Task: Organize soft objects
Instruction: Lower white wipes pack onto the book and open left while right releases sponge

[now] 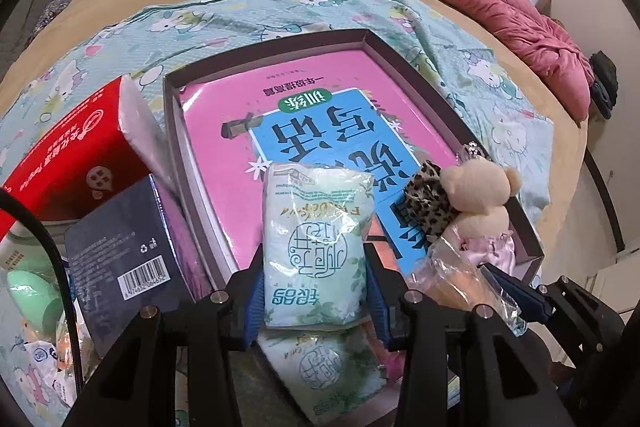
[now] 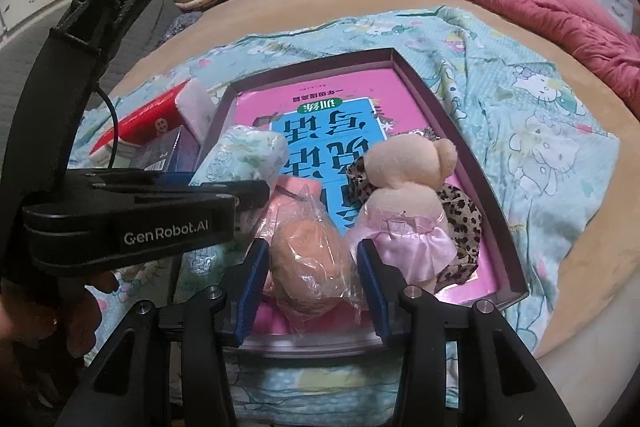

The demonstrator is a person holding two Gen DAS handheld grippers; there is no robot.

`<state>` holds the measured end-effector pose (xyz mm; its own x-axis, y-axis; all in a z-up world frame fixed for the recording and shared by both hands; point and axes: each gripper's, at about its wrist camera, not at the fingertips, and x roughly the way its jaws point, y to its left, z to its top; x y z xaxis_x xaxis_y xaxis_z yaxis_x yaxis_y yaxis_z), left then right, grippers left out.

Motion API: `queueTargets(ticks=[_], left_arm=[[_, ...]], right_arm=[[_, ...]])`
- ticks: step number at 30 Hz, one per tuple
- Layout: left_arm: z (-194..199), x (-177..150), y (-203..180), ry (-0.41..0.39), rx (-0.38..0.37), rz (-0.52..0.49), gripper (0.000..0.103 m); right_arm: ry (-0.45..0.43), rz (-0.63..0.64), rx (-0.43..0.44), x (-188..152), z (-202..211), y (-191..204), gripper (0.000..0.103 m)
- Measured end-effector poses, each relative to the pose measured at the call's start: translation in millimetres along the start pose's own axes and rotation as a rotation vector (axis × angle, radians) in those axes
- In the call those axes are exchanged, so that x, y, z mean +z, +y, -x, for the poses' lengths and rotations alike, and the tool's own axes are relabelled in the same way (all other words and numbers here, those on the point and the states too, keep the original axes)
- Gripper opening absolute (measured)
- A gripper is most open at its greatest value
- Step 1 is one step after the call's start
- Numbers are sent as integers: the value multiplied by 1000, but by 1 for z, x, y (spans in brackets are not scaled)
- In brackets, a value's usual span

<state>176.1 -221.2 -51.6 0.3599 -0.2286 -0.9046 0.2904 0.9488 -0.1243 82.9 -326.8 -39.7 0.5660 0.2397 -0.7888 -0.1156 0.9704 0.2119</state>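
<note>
Tissue pack sits clenched in left hand-held gripper; right one clasps bagged toy above box rim.

Dim, soft light; heavy fisheye warp

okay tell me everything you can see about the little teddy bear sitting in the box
The teddy bear is a small cream plush toy with round ears, seen from behind, wearing a shiny pink satin dress with a ruffled hem. It sits roughly upright in the shallow purple box, on the pink and blue book. A leopard-print fabric piece lies against it, and something beaded and sparkly shows just beyond its head. The bagged peach object sits beside it. Neither gripper holds it.
</note>
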Motion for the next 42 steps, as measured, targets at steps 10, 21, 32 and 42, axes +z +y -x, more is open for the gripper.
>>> queueTargets(ticks=[10, 21, 32, 42], left_arm=[[3, -2, -2, 8, -3, -7, 44], [7, -6, 0, 27, -13, -8, 44], [11, -15, -4, 27, -31, -5, 46], [16, -18, -4, 13, -41, -9, 49]], right_arm=[[-33, -1, 0, 2, 4, 1, 61], [-90, 68, -111, -5, 24, 12, 73], [-151, -15, -184, -8, 44, -8, 74], [-190, -54, -206, -7, 51, -16, 75]])
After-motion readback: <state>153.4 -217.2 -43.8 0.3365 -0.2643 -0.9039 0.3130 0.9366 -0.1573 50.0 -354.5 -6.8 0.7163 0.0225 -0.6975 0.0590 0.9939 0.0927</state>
